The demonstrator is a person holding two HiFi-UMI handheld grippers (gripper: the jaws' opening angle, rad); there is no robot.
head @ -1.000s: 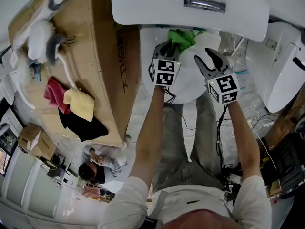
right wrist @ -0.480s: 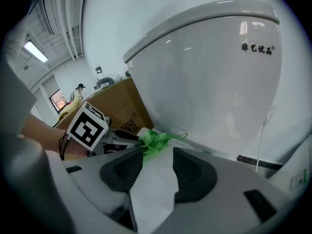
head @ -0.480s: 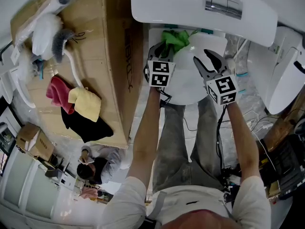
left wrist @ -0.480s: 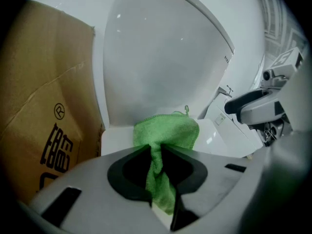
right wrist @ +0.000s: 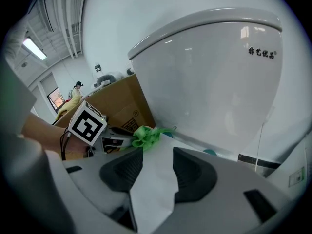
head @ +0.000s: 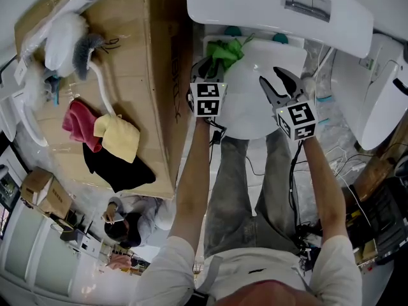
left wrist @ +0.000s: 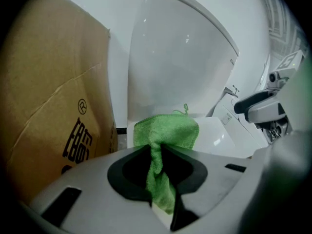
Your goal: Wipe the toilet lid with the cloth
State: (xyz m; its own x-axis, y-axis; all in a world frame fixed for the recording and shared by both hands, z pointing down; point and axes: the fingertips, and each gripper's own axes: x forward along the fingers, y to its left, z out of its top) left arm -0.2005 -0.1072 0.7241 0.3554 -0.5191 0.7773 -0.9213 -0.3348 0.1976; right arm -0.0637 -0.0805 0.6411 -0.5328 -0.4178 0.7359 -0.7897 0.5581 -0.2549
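The white toilet lid (head: 258,107) lies closed below the tank (head: 255,8). A green cloth (head: 224,51) rests on the lid's rear left corner, and my left gripper (head: 215,64) is shut on it. In the left gripper view the green cloth (left wrist: 165,133) hangs bunched between the jaws of the left gripper (left wrist: 158,177), in front of the tank (left wrist: 180,57). My right gripper (head: 280,83) hovers open over the lid's right side, holding nothing. The right gripper view shows the right gripper (right wrist: 153,177) over the bare lid (right wrist: 153,189), with the cloth (right wrist: 146,136) to its left.
A large cardboard box (head: 146,75) stands tight against the toilet's left side, with red (head: 78,123), yellow (head: 118,136) and black cloths and a brush (head: 86,46) on it. Another white toilet (head: 382,88) stands at the right. Cables (head: 331,164) lie on the floor.
My left gripper has dragged the green cloth leftward along the rear of the lid toward its left corner. The right gripper has stayed open above the lid.
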